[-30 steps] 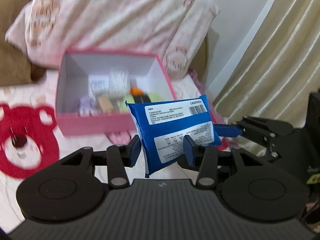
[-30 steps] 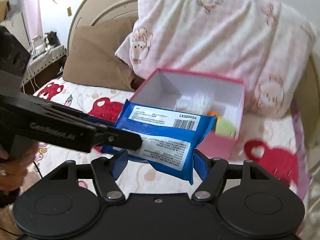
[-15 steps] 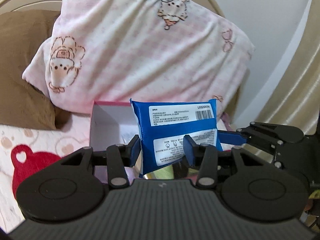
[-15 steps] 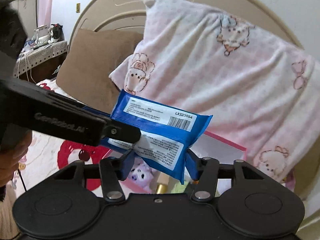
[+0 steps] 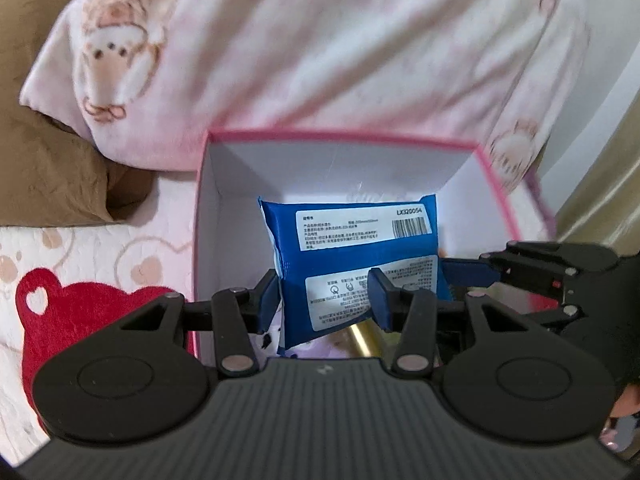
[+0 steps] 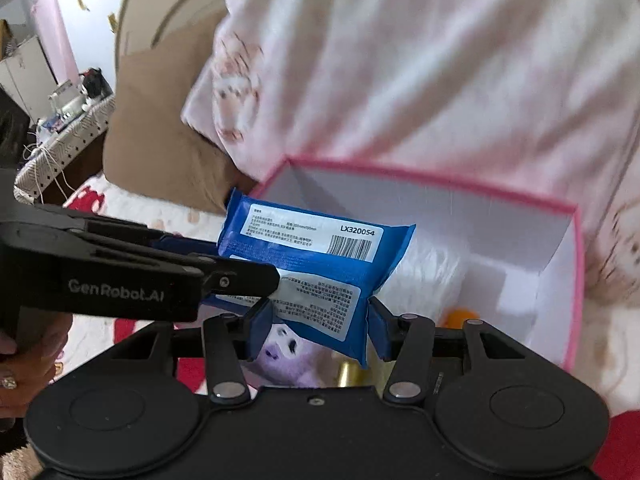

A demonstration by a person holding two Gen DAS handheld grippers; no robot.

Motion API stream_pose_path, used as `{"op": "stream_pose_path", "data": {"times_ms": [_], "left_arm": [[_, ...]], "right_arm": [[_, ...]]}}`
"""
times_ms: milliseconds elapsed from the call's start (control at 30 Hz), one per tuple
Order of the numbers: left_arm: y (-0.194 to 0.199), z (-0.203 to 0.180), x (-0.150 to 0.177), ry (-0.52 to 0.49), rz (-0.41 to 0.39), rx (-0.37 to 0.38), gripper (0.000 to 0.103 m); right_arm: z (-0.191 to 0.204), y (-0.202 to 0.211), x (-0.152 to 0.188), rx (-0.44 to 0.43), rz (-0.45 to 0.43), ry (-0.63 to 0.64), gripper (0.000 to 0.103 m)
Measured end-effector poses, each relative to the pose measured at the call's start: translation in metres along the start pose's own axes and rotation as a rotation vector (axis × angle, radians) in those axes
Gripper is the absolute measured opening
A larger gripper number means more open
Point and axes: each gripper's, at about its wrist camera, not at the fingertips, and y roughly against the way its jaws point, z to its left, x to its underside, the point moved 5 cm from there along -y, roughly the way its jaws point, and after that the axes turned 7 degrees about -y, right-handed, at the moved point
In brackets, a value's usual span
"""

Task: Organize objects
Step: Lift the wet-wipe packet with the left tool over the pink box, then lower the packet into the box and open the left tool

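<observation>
The blue pack point(image 5: 352, 256) hangs over the pink box point(image 5: 340, 138), squeezed by the left hand-held gripper point(image 5: 326, 300) and right hand-held gripper point(image 6: 318, 328), whose jaws just closed in. The pack hides most things in the box.

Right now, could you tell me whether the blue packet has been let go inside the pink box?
No, the blue packet is clamped by the left gripper above the pink box.

Both hand-held grippers clamp the blue packet point(image 6: 316, 264) over the pink box point(image 6: 576, 280).
</observation>
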Motion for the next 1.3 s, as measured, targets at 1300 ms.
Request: {"op": "stream_pose_path", "data": {"times_ms": [1300], "left_arm": [[0.026,0.028,0.018,-0.003,0.061,-0.152,0.059]], "right_arm": [[0.011,0.014,0.014,0.083,-0.045,0.047,0.067]]}}
